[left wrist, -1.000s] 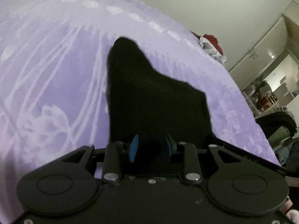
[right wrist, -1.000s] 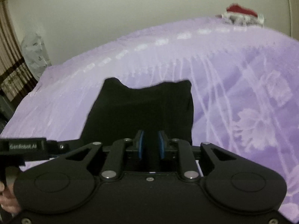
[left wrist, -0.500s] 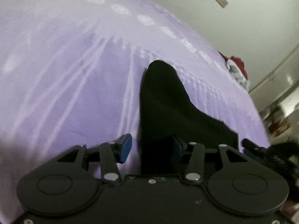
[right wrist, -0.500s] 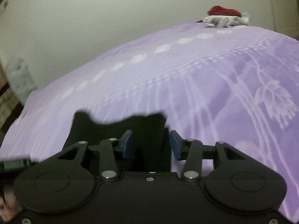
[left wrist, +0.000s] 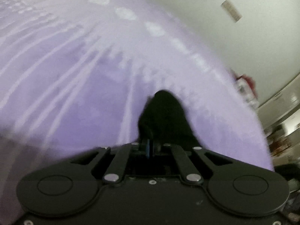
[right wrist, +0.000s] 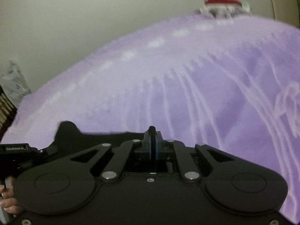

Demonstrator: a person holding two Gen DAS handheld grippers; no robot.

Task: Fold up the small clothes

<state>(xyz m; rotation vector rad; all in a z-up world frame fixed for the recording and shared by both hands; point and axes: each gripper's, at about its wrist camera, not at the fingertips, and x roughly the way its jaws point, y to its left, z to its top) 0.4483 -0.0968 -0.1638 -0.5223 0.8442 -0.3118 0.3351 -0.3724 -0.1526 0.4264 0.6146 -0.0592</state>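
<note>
black garment (left wrist: 165,120) pinched in both jaws on purple bedspread (left wrist: 75,75).

**Around the bed: spread, walls and clutter**

A lilac bedspread (left wrist: 78,78) woven with pale stripes, a row of whitish ovals and flower outlines covers the whole bed, blurred in both views. At its far edge lies a small heap of red and white fabric (right wrist: 223,5), smeared by motion. Behind the bed stands a plain off-white wall (right wrist: 78,16) bearing a small pale rectangular plate (left wrist: 231,10). In the right wrist view a white speckled bag or bundle (right wrist: 13,80) sits at the bed's left corner, beside a brown striped curtain (right wrist: 5,106). In the left wrist view a cream cupboard (left wrist: 281,101) rises at the right, with cluttered, indistinct shelves (left wrist: 281,142) below it.
</note>
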